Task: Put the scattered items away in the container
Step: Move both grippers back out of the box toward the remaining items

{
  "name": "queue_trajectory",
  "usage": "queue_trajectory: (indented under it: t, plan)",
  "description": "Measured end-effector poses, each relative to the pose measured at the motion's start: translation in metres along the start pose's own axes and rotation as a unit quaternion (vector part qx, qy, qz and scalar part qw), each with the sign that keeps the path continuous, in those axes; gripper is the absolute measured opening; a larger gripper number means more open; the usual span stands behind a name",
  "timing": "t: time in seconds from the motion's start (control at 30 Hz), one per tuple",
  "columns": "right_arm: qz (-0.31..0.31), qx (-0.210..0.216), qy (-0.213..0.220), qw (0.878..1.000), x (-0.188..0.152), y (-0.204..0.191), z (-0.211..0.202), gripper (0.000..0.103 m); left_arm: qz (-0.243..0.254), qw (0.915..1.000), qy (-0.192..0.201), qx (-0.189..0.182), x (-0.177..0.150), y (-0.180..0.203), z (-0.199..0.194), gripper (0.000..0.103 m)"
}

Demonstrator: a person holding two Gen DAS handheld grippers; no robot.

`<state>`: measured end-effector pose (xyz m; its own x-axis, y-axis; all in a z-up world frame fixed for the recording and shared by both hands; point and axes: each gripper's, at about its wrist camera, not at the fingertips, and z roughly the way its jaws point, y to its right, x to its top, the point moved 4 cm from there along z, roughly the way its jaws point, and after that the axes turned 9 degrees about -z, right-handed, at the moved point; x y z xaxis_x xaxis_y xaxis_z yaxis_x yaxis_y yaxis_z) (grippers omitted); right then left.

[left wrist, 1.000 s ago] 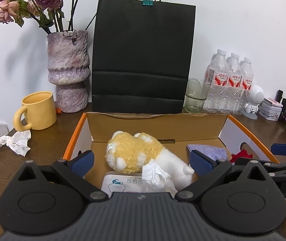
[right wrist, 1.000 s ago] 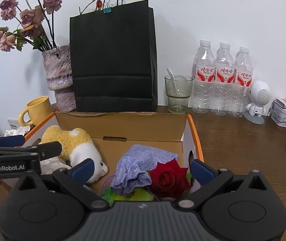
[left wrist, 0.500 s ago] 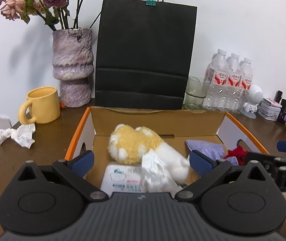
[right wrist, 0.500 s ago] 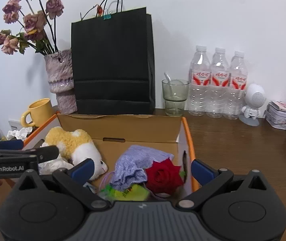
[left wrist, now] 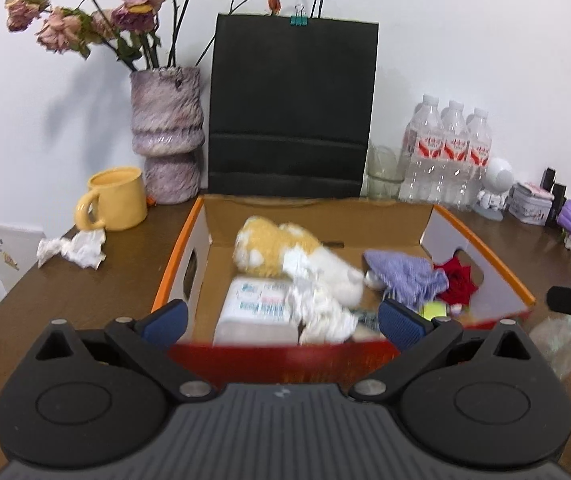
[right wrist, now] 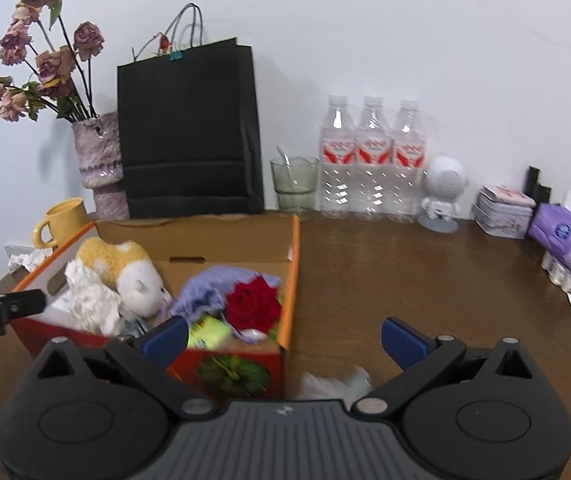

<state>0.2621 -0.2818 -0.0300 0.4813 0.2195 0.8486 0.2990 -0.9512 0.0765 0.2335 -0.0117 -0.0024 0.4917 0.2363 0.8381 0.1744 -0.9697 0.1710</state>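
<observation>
An open cardboard box with orange rims (left wrist: 485, 256) (right wrist: 295, 264) stands on the brown table. It holds a yellow-and-white plush toy (left wrist: 281, 248) (right wrist: 125, 268), a wipes pack (left wrist: 257, 304), crumpled tissue (left wrist: 321, 312) (right wrist: 89, 300), a purple pouch (left wrist: 405, 276) (right wrist: 213, 288) and a red rose (left wrist: 455, 280) (right wrist: 253, 300). My left gripper (left wrist: 281, 320) is open and empty, just in front of the box. My right gripper (right wrist: 285, 336) is open and empty, over the box's right front corner. A crumpled clear wrapper (right wrist: 333, 384) (left wrist: 557, 344) lies on the table right of the box. A crumpled tissue (left wrist: 73, 246) lies left of it.
Behind the box stand a black paper bag (left wrist: 291, 108), a vase of dried roses (left wrist: 167, 132), a yellow mug (left wrist: 113, 198), a glass (right wrist: 295, 184) and three water bottles (right wrist: 371, 160). A small white figure (right wrist: 441, 192), a tin (right wrist: 503, 212) and a purple tissue pack (right wrist: 569, 240) sit at the right.
Both grippers have pulled back and up from the box, which now lies farther ahead. The right gripper has also swung right, so more bare table shows. Both stay open.
</observation>
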Motion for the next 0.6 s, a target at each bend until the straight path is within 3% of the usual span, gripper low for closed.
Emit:
queue_trajectory:
  t: [0.33, 0.6]
  plan:
    - [-0.008, -0.006, -0.048, 0.999, -0.046, 0.017, 0.011, 0.103, -0.011, 0.9982, -0.052, 0.027, -0.051, -0.005, -0.006, 0.103]
    - [-0.012, -0.006, -0.055, 0.998, -0.059, 0.022, 0.024, 0.103, -0.042, 0.9948, -0.067, 0.064, -0.074, -0.009, -0.003, 0.103]
